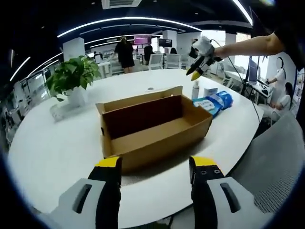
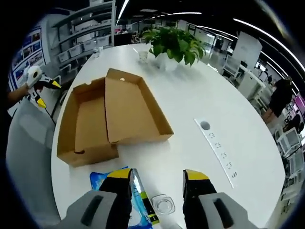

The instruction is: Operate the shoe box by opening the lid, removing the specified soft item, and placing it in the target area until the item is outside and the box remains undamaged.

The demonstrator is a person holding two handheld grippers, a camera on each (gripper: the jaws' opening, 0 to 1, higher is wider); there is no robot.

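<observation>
Already, brown cardboard shoe box [image 1: 155,126] sits open on white round tabletop [image 1: 47,157], lid [image 2: 136,107] folded flat; interior looks empty. Blue soft plastic packet [image 1: 214,102] lies just beside box.

Left hand-held gripper [image 1: 155,164] wide, empty, near box front. Right hand-held gripper [image 2: 157,179] wide, empty, above packet.

Risk: jaw snagging thin cardboard wall, tearing it; packet slipping.

Right gripper view shows clear glass cup [image 2: 163,204], tabletop socket strip [image 2: 217,148]; left gripper view shows white bottle [image 1: 196,90].
</observation>
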